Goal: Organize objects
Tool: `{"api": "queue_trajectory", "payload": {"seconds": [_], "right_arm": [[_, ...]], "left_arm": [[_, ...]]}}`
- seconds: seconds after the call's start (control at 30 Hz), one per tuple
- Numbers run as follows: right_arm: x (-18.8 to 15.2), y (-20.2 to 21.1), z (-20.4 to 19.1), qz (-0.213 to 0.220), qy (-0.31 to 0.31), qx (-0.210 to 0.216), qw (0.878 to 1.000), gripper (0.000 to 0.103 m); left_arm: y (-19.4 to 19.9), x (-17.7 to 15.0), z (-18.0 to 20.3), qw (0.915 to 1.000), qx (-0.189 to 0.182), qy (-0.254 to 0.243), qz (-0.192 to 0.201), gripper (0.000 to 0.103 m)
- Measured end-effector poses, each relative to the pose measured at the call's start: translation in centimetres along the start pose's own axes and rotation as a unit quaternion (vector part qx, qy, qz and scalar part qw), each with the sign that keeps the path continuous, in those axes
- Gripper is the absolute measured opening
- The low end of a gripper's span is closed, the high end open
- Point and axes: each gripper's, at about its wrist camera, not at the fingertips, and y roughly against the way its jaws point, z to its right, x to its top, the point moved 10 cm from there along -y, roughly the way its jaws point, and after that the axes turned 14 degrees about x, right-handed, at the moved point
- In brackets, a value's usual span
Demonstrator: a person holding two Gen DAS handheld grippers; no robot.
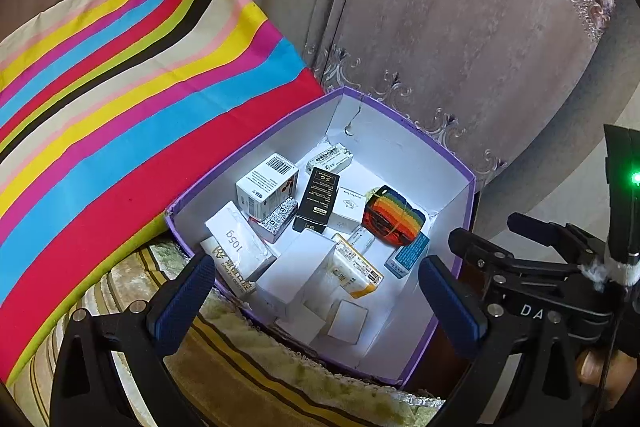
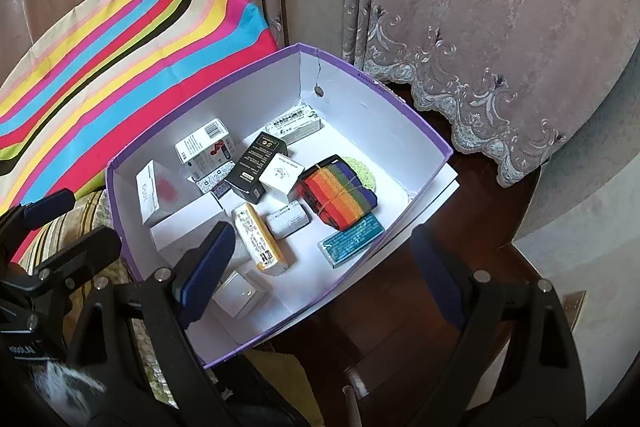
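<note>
A purple box (image 1: 460, 163) with a white inside, also in the right wrist view (image 2: 440, 147), holds several small packages: a black carton (image 1: 316, 199) (image 2: 256, 163), a rainbow-striped bundle (image 1: 392, 215) (image 2: 340, 195), a blue packet (image 1: 408, 255) (image 2: 352, 239), a yellow-and-white carton (image 1: 356, 267) (image 2: 260, 239) and white cartons (image 1: 266, 187) (image 2: 202, 143). My left gripper (image 1: 316, 299) is open and empty over the box's near edge. My right gripper (image 2: 320, 275) is open and empty above the box's near right side. The right gripper shows at the right of the left wrist view (image 1: 540, 267).
A striped cushion (image 1: 120, 107) (image 2: 120, 59) leans left of the box. Grey curtains (image 1: 460, 27) (image 2: 480, 7) hang behind. The box rests on a patterned cloth (image 1: 240, 367) and a dark wooden table (image 2: 420, 287).
</note>
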Motion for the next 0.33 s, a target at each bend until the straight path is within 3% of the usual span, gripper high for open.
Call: {"api": "queue_trajectory", "payload": {"seconds": [0.33], "right_arm": [[0.0, -0.15, 0.33, -0.001, -0.002, 0.0, 1.0, 0.091]], "left_arm": [[-0.2, -0.03, 0.38, 1.0, -0.003, 0.002, -0.002, 0.103]]}}
